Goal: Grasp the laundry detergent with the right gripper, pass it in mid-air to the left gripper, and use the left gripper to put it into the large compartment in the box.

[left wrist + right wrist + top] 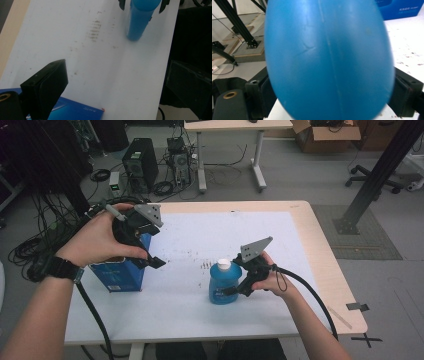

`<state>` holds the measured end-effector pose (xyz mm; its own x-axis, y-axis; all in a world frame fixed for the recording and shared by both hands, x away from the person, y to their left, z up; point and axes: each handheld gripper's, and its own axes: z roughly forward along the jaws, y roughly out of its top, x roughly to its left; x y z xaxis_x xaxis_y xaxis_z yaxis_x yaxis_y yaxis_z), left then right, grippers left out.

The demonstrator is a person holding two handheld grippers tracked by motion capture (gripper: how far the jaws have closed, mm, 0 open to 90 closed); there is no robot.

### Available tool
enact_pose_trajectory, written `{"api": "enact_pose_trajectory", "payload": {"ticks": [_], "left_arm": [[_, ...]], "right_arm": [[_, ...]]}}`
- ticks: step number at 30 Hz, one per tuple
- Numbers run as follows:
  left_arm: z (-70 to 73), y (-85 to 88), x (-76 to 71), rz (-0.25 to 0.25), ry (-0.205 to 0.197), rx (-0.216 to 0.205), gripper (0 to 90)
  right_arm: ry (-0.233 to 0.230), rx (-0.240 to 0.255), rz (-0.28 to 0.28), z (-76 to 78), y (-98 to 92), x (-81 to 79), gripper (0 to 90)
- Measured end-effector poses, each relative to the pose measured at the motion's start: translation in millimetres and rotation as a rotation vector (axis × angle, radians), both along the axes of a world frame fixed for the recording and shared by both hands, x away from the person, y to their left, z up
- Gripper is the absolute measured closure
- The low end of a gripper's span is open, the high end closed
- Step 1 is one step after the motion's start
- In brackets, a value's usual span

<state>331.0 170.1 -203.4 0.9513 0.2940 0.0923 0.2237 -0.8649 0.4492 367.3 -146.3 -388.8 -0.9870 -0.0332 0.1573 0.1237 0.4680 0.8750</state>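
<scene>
Blue bottle stands gripped by the right gripper; left gripper hovers wide over the box. Lifting probably follows.

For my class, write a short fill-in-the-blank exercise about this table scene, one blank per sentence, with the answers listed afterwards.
1. The right gripper has its fingers on either side of a blue ____ with a white cap.
2. The left gripper is held above a blue ____ at the table's left edge.
3. The bottle stands on a ____ sheet covering the table.
4. The left gripper's fingers are ____.

Answers: bottle; box; white; open
</scene>
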Motion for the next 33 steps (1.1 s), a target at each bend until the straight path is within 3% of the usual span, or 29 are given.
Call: {"api": "enact_pose_trajectory", "payload": {"ticks": [13, 33], "left_arm": [[-0.2, -0.7, 0.4, -0.007, 0.002, -0.006, 4.1], [-0.6, -1.8, 0.5, -0.013, 0.005, -0.005, 4.1]], "right_arm": [[-0.005, 0.008, 0.023, -0.6, 0.7, -0.5, 23.6], [-0.015, 0.012, 0.017, -2.9, -1.0, -0.6, 31.7]]}}
